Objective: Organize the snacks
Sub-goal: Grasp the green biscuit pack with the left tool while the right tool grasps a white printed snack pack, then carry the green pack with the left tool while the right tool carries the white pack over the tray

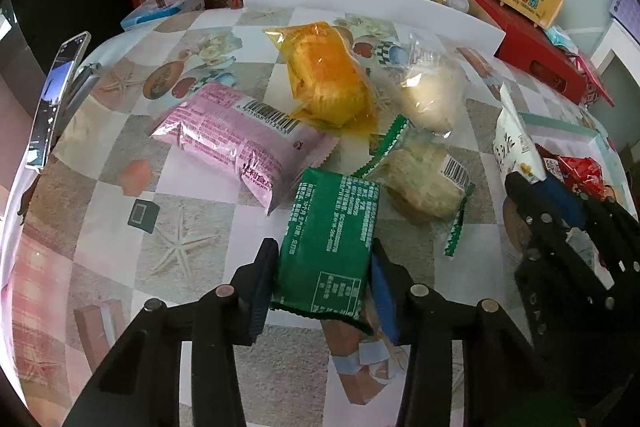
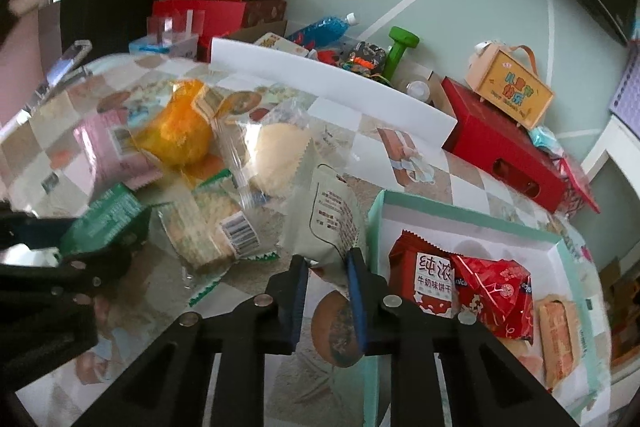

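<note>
Two tongs closed: left tongs (image 1: 322,267) grip green packet (image 1: 332,243), right tongs (image 2: 328,269) grip white pouch (image 2: 334,219). We judge both light, crushable; hold edges.

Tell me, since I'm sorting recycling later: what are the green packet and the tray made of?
Green packet: apparently matte plastic film, with crimped, serrated end seals and a creased printed face.
Tray: seemingly thin cardboard, matte, with folded mint-edged white walls.

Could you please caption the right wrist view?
Right gripper shut on a white snack pouch beside the snack tray.
</note>
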